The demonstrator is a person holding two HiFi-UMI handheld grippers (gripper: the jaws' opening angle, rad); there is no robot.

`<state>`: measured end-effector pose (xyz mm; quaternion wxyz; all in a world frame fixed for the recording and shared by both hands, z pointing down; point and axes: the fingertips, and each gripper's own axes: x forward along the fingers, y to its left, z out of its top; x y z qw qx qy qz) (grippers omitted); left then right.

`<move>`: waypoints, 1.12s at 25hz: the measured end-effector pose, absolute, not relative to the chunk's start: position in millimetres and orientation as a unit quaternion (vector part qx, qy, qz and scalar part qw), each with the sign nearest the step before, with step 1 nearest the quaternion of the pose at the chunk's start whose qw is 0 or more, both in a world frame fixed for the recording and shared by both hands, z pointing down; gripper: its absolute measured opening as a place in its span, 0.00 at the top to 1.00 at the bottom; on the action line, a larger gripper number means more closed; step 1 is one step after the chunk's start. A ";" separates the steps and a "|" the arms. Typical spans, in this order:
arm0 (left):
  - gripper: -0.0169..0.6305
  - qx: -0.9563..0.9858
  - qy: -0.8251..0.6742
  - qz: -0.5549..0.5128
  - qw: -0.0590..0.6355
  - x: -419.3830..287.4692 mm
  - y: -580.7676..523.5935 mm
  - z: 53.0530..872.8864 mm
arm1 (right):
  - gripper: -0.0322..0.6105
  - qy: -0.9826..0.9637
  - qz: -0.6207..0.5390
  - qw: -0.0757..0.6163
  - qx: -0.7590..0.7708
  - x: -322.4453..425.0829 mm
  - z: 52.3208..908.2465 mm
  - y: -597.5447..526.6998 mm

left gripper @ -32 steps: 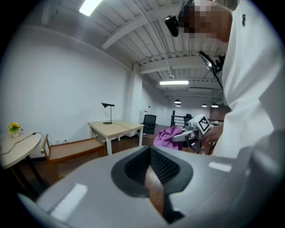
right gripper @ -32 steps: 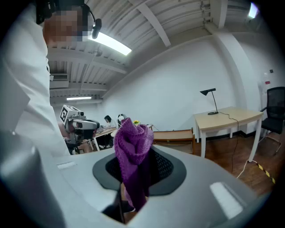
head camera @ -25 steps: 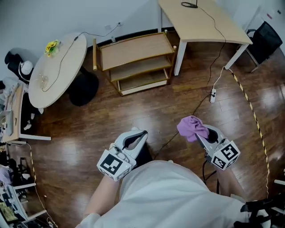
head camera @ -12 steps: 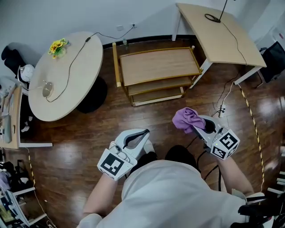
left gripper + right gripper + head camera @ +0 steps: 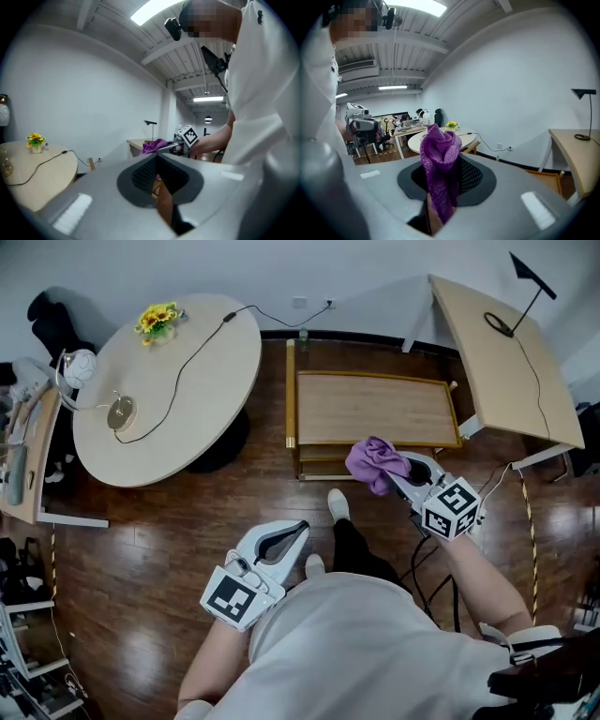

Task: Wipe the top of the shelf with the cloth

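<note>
Right gripper [image 5: 401,474] clamps cloth [image 5: 373,463] over shelf top [image 5: 375,409] near edge, long axis crosswise; left gripper [image 5: 298,529] closed, empty, farther.

An office: round table [image 5: 202,399] at upper left, desk [image 5: 506,381] with lamp [image 5: 530,277] at upper right, cluttered workstations [image 5: 405,131] at mid-left.
</note>
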<state>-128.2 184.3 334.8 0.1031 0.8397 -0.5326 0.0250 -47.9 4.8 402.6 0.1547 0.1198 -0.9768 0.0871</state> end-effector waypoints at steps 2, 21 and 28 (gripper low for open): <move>0.94 0.828 -0.550 0.029 0.106 -142.8 174.0 337.8 | 0.81 -0.976 0.101 0.153 0.116 -74.0 418.5 -27.1; 0.94 0.758 -0.627 0.060 0.170 -235.0 -6.5 332.7 | 0.81 -0.941 0.226 0.243 0.068 -319.4 629.2 -243.1; 0.94 0.744 -0.633 0.075 0.200 -240.5 -34.9 349.9 | 0.81 -0.926 0.245 0.277 0.070 -357.5 691.5 -266.3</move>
